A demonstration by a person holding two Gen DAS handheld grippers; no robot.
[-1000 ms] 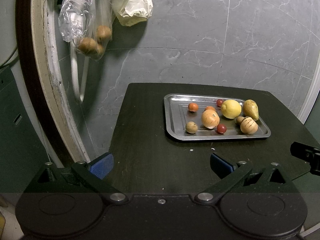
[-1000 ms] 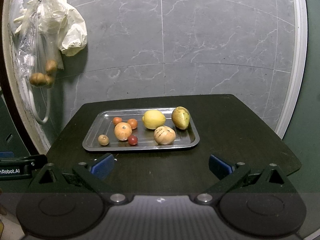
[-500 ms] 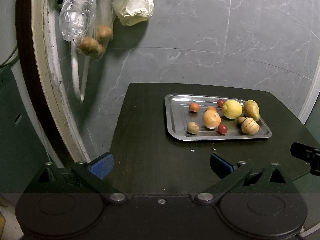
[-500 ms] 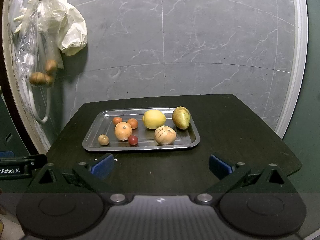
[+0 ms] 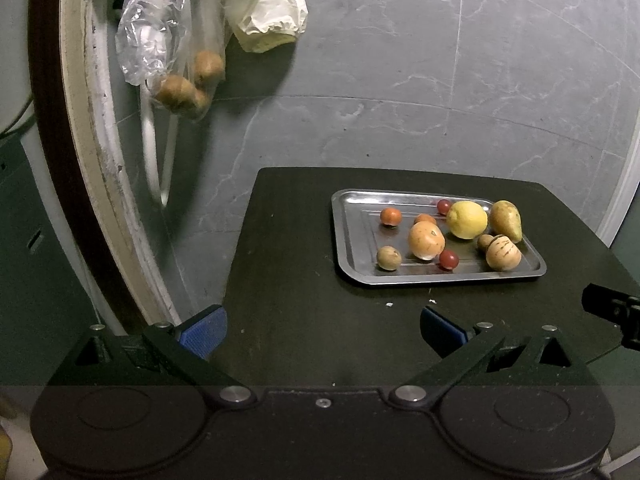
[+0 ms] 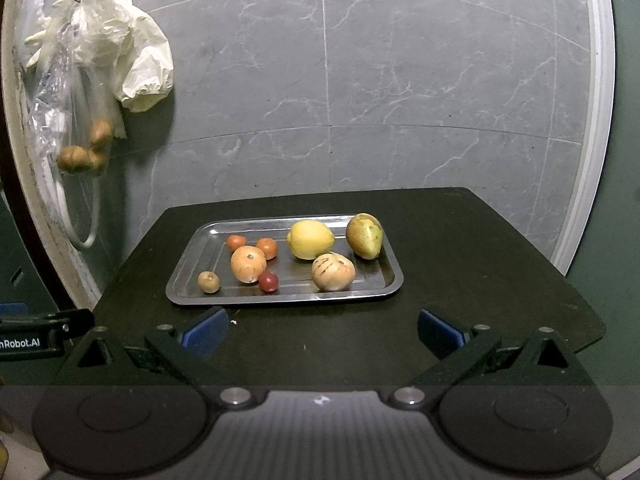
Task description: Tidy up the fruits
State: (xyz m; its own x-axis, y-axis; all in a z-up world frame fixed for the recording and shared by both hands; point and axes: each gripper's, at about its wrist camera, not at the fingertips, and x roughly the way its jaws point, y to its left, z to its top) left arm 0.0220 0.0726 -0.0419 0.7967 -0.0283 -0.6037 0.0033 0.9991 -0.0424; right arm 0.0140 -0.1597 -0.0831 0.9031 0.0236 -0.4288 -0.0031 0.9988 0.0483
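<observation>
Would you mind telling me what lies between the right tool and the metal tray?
Only bare dark table, apart from a tiny white crumb, separates the right tool from the metal tray; the right wrist view shows it.

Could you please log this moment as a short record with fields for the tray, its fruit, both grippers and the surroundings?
surface: dark table
tray: metal tray, on the table, flat
fruit on tray: lemon, pear, striped fruit, large orange fruit, small red and orange ones, one small brown one
left gripper: open, empty, short of the tray
right gripper: open, empty, short of the tray
wall: plastic bag hanging with brown fruit inside
</observation>
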